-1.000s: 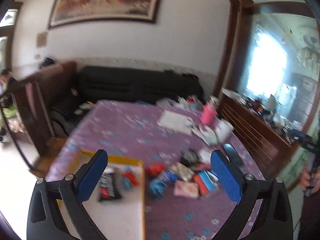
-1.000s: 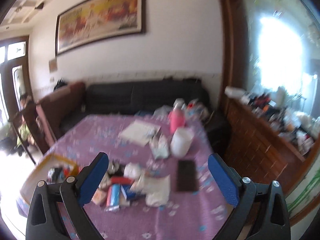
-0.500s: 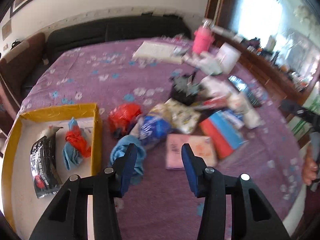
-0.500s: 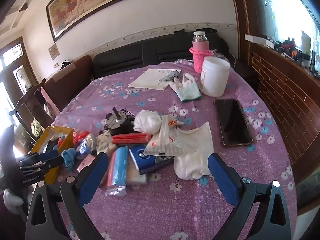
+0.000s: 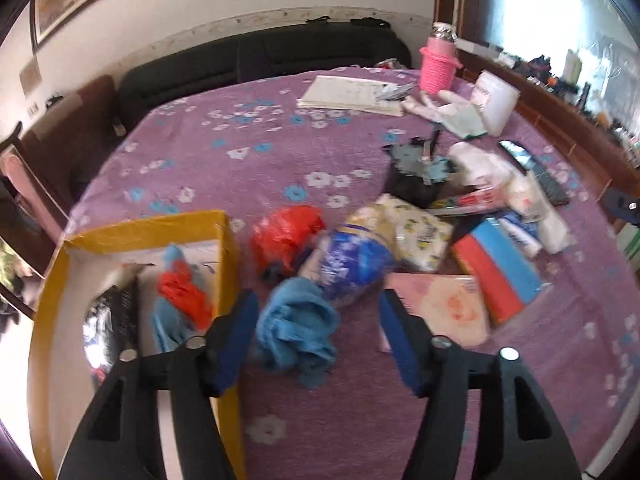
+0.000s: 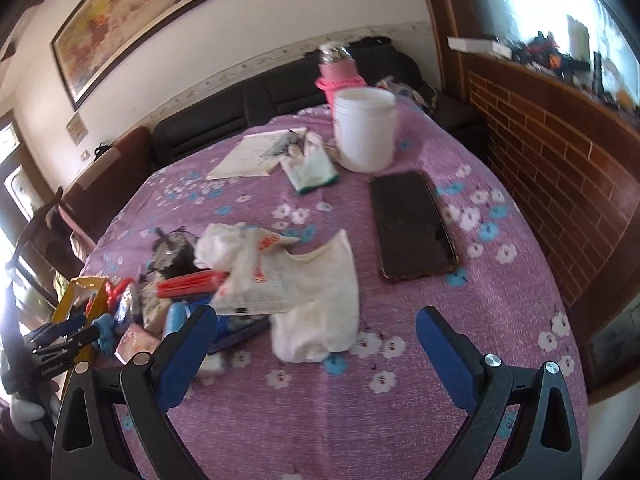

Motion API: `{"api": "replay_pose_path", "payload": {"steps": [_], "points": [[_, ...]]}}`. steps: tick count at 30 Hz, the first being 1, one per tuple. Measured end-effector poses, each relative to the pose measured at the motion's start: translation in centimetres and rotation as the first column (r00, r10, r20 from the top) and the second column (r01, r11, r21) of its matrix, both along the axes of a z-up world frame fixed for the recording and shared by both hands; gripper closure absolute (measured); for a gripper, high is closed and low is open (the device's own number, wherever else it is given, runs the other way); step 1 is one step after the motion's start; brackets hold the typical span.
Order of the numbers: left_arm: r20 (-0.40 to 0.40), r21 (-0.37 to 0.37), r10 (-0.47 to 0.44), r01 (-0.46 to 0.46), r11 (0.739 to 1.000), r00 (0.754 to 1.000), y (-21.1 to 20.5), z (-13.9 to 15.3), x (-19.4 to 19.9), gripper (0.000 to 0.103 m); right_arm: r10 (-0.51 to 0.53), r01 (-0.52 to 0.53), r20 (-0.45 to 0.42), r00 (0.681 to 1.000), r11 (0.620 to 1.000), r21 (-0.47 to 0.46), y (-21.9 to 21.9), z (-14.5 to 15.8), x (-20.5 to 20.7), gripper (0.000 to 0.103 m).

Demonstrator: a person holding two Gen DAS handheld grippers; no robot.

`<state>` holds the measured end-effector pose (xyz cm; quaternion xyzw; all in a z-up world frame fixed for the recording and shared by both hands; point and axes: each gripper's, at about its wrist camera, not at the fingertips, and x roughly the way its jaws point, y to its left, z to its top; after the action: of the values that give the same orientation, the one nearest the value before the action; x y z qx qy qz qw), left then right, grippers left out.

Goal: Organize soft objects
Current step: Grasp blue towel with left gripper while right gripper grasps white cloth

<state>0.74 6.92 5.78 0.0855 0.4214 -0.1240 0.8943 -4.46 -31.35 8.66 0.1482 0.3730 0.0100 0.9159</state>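
Blue cloth (image 5: 296, 332) between left gripper (image 5: 316, 340) jaws just reopening, one yellow box (image 5: 144, 228), right gripper (image 6: 316, 354) jaws wide, empty.

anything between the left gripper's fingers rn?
Yes: the crumpled blue cloth sits between the left gripper's jaws, which have just been opening; no pad presses it. Left wrist view shows it.

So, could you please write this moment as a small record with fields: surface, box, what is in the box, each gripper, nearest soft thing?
surface: table with purple flowered cloth
box: yellow-edged box, at the table's left side
in box: black packet, red and blue cloth bundle
left gripper: open, fingers have just been opening, astride the blue cloth, pads not touching it
right gripper: open, over the white cloth, holding nothing
nearest soft thing: blue cloth, on the table just outside the box
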Motion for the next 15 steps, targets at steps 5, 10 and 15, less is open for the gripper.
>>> {"api": "replay_pose_path", "payload": {"steps": [5, 10, 15], "points": [[-0.115, 0.033, -0.016, 0.02, 0.999, 0.993, -0.6, -2.9, 1.7, 0.04, -0.019, 0.02, -0.03, 0.999, 0.999, 0.039, -1.2, -1.3, 0.8, 0.002], [-0.078, 0.038, -0.045, 0.048, 0.998, 0.996, -1.2, -2.1, 0.8, 0.071, -0.014, 0.019, -0.104, 0.994, 0.999, 0.05, -1.6, -3.0, 2.7, 0.002], [-0.059, -0.05, -0.049, 0.046, 0.998, 0.997, -0.2, -0.9, -0.2, 0.072, 0.012, -0.019, -0.193, 0.981, 0.999, -0.033, 0.5, -5.6, 5.4, 0.002]]}}
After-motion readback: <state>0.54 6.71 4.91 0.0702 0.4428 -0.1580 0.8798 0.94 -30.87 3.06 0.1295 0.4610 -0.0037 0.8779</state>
